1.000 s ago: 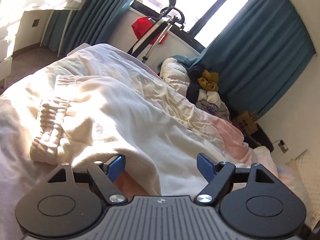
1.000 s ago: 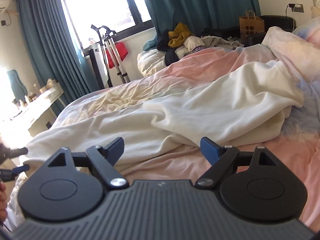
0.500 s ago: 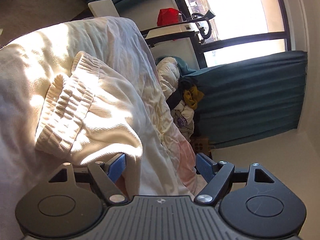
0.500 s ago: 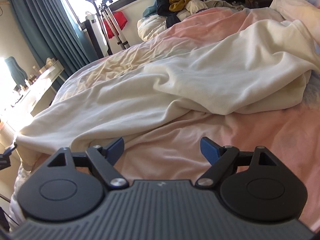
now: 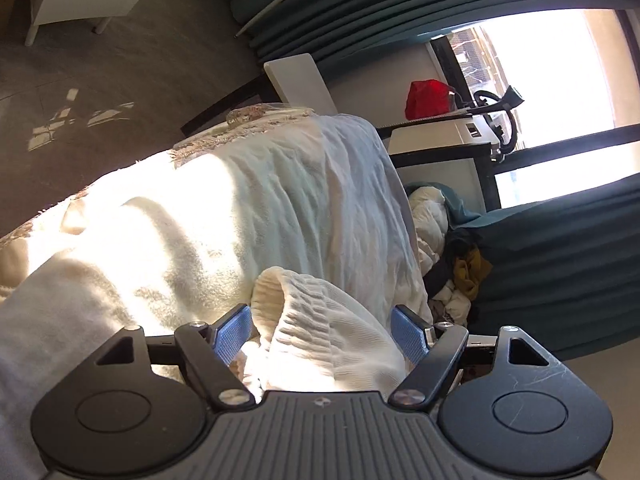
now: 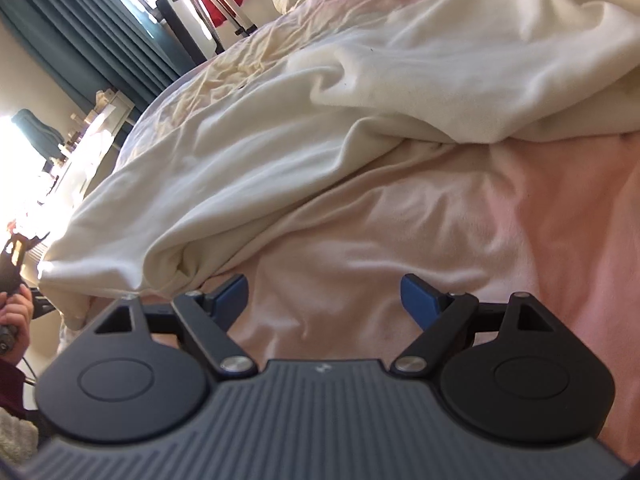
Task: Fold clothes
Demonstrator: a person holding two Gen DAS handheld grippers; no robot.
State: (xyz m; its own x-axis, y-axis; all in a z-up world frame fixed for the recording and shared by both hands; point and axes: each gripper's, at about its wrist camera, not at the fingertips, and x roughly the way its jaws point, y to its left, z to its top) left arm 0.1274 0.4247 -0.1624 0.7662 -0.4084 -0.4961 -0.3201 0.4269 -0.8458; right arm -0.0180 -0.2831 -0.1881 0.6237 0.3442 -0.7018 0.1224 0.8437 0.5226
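Cream knit garment with a ribbed elastic cuff (image 5: 320, 320), soft and floppy, sits bunched at the bottom centre of the left wrist view, right between the blue pads of the left gripper (image 5: 324, 332). Those jaws are closing with the ribbed cuff between them, though from this angle I honestly can't tell if the pads are pressing yet, looks like a bit of gap on both sides. In the right wrist view the rest of it, a long cream cloth (image 6: 360, 120), runs across the middle of the frame from lower left to upper right over the pink rumpled bedsheet (image 6: 500, 220).

Handling-wise: light, limp, no stiffness at all, so it'll sag and drag wherever it isn't held. The ribbed cuff is the thickest, grippiest spot, so that's a decent place to pinch. For the other end I'd go for the rolled edge of the cloth at lower left of the right wrist view, just above the left pad.

The right gripper (image 6: 324, 300) is spread wide with nothing in it, hovering over bare pink sheet.

Room: plenty of open sheet at centre right. Watch the bed edge at far left, where a hand (image 6: 14, 312) shows, and the drop to the grey floor (image 5: 100, 80) at upper left of the left wrist view.
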